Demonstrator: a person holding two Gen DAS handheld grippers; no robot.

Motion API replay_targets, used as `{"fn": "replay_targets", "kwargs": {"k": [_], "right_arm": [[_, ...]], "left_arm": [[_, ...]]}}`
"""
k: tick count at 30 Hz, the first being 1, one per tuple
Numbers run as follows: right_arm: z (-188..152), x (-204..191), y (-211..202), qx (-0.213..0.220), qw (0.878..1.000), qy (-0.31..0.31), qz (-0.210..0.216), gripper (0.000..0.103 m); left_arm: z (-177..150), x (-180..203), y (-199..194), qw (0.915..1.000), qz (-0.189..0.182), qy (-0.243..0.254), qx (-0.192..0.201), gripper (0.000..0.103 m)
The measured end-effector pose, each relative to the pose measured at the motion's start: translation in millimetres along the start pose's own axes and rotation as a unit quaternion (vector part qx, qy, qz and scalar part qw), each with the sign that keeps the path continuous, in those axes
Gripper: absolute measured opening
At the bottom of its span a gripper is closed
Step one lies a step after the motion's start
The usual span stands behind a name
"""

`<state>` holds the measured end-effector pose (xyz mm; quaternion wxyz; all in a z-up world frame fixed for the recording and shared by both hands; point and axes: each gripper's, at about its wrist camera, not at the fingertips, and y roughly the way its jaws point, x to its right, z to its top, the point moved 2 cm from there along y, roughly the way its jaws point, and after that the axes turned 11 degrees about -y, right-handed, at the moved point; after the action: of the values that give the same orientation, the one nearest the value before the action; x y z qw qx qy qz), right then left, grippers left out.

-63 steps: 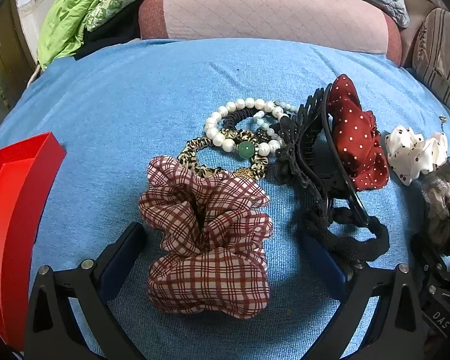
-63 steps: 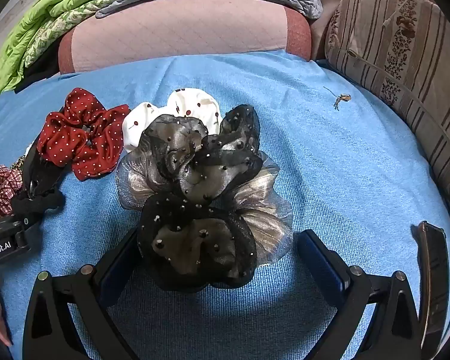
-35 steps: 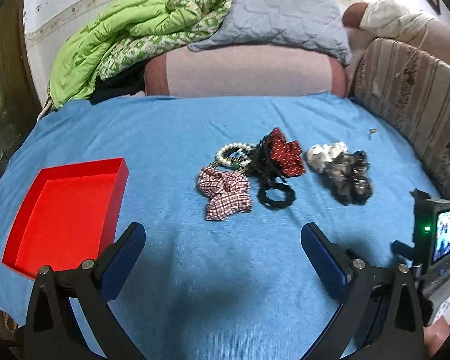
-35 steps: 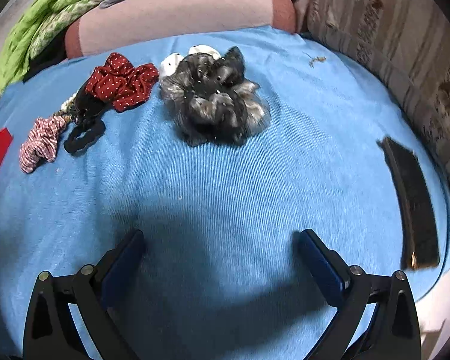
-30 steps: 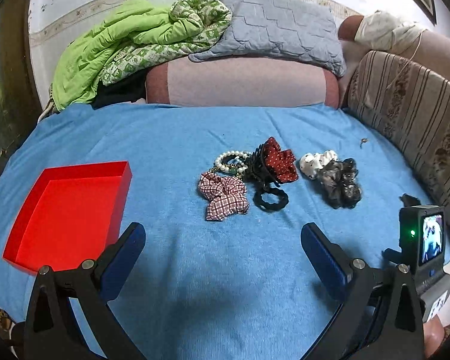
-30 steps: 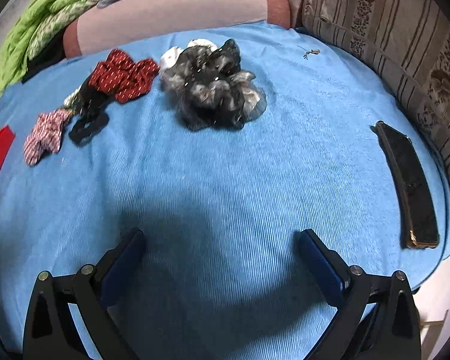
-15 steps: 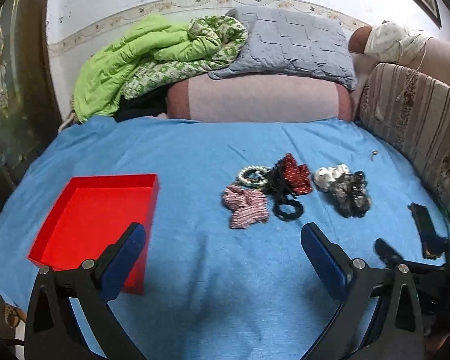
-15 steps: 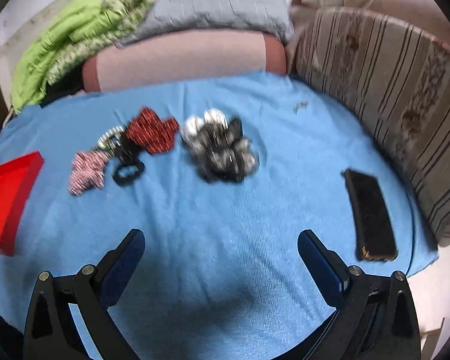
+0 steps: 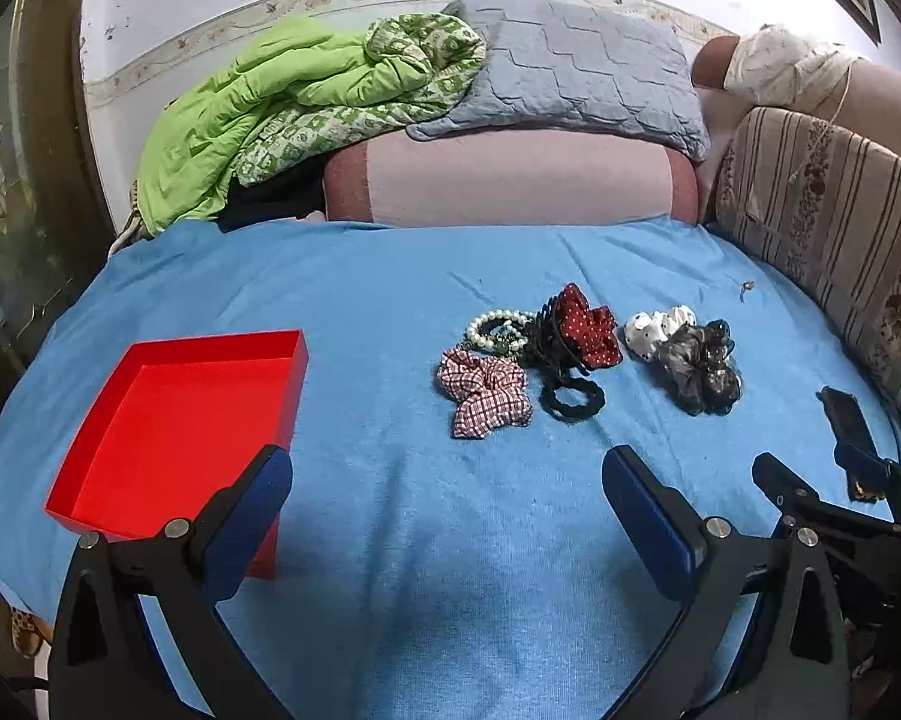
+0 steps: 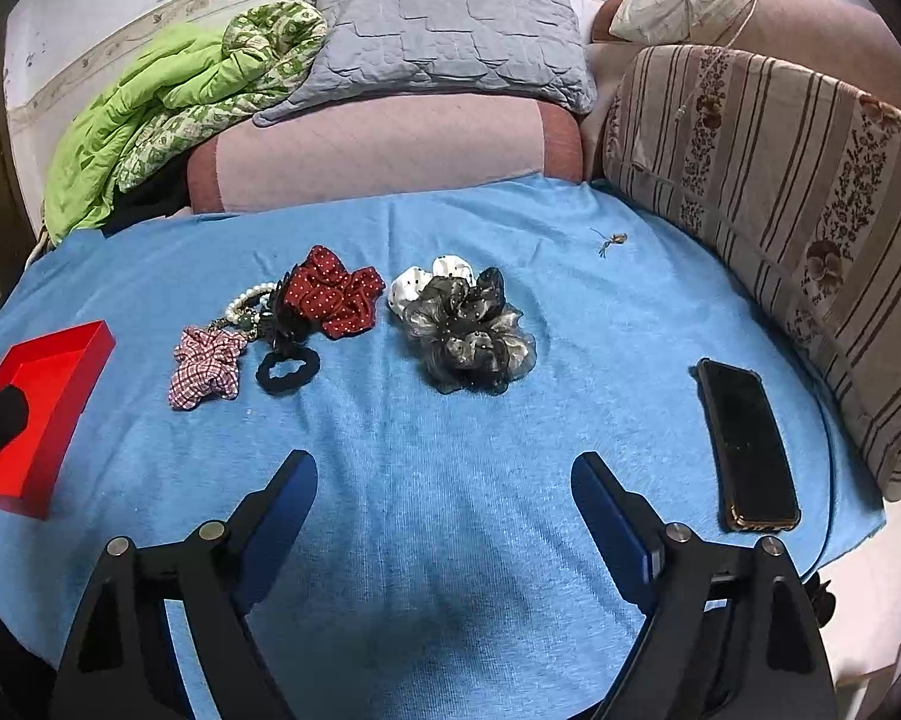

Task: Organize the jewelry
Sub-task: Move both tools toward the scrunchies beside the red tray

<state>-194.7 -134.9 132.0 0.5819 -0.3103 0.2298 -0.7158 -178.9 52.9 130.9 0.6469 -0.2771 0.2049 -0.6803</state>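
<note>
On the blue cloth lie a plaid scrunchie [image 9: 485, 397], a pearl bracelet [image 9: 498, 327], a black claw clip [image 9: 549, 339], a black hair tie [image 9: 572, 401], a red dotted scrunchie [image 9: 588, 333], a white dotted scrunchie [image 9: 654, 330] and a black-grey organza scrunchie [image 9: 699, 369]. An empty red tray [image 9: 180, 420] sits to their left. The same row shows in the right wrist view: plaid scrunchie [image 10: 206, 367], red scrunchie [image 10: 333, 297], organza scrunchie [image 10: 468, 333], tray [image 10: 42, 396]. My left gripper [image 9: 447, 516] and right gripper [image 10: 444, 501] are both open, empty, and well back from the items.
A black phone [image 10: 747, 444] lies near the cloth's right edge. A small charm [image 10: 612, 240] lies at the back right. A pink cushion [image 9: 504, 180], a green quilt [image 9: 270, 114] and a grey pillow [image 9: 576, 72] are behind. A striped sofa cushion [image 10: 780, 180] borders the right.
Both grippers have pulled up and back from close over the scrunchies to a wide view of the whole cloth. The items and the tray have not moved.
</note>
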Motion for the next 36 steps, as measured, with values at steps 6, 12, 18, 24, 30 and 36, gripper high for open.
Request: {"fn": "replay_targets", "kwargs": {"k": [6, 12, 18, 24, 30, 36], "right_arm": [[-3, -3, 8, -0.016, 1.0, 0.0, 0.009, 0.09], [-5, -4, 14, -0.025, 1.0, 0.0, 0.014, 0.09], [-8, -2, 18, -0.032, 0.999, 0.007, 0.02, 0.09], [-9, -6, 22, -0.038, 0.999, 0.004, 0.023, 0.09], [-10, -7, 26, -0.044, 0.999, 0.004, 0.027, 0.09], [-12, -6, 30, -0.051, 0.998, 0.009, 0.03, 0.09]], "left_arm": [[-1, -3, 10, 0.9998, 0.01, -0.001, -0.015, 0.103], [-1, -11, 19, 0.9992, 0.016, -0.016, -0.032, 0.103], [-4, -11, 25, 0.9988, 0.014, -0.014, -0.045, 0.103], [-9, -10, 30, 0.9982, 0.015, -0.007, -0.057, 0.103], [-11, -12, 38, 0.997, 0.021, -0.008, -0.074, 0.103], [-15, -13, 46, 0.9954, 0.022, -0.01, -0.093, 0.103]]}}
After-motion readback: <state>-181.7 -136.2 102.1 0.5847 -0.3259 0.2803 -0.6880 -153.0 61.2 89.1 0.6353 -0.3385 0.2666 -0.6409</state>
